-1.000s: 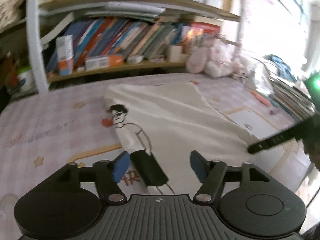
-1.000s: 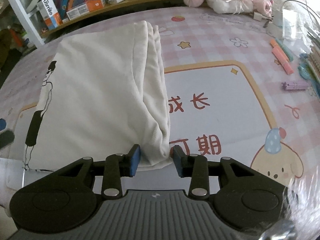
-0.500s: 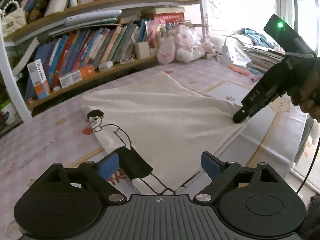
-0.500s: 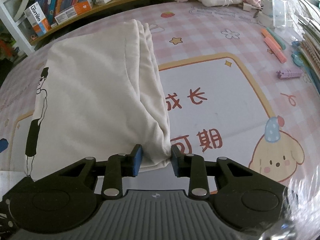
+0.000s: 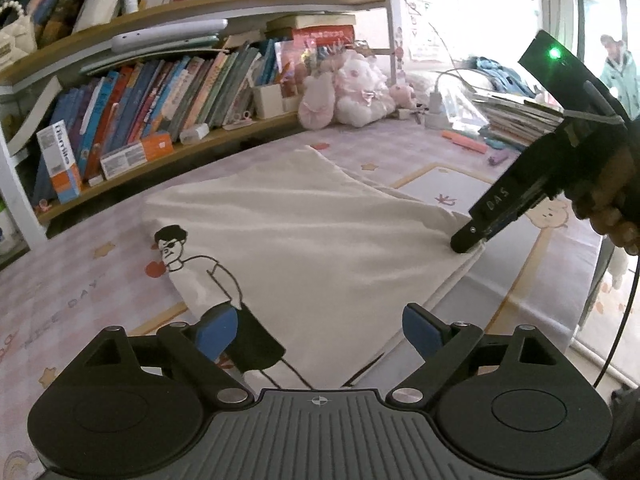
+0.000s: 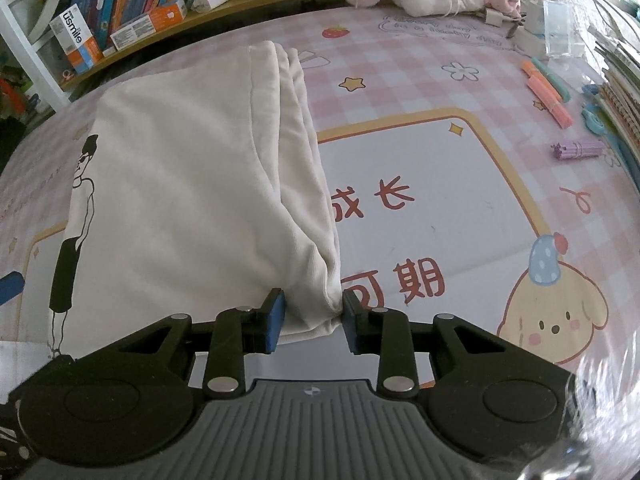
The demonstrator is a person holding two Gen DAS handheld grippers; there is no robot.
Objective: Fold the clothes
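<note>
The right gripper [image 6: 313,312] is seen with its two blue-padded fingers drawn narrow around the bunched near corner of the cream garment [image 6: 180,184], the stacked layers being pinched between the pads; the same grip is seen from the left wrist view, where the black fingers meet the cloth's right corner. The left gripper [image 5: 318,332] is held with its fingers spread wide and nothing between them, poised above the near edge of the garment where the printed cartoon figure [image 5: 208,280] lies. The garment is spread on the pink checked mat [image 6: 440,92], already doubled over, with several layered edges visible along its right side. The step in hand is judged to be a fold in progress, one corner being gripped by the right gripper while the opposite near corner has no grip on it. A matching grip by the left gripper on the near left corner would seem to be called for, so that both corners can be carried together and the layers kept aligned; whether a further fold or a smoothing is intended cannot be settled. As to containers, a pale open box [image 5: 267,100] is seen on the bookshelf [image 5: 192,152], its contents too small to tell.
</note>
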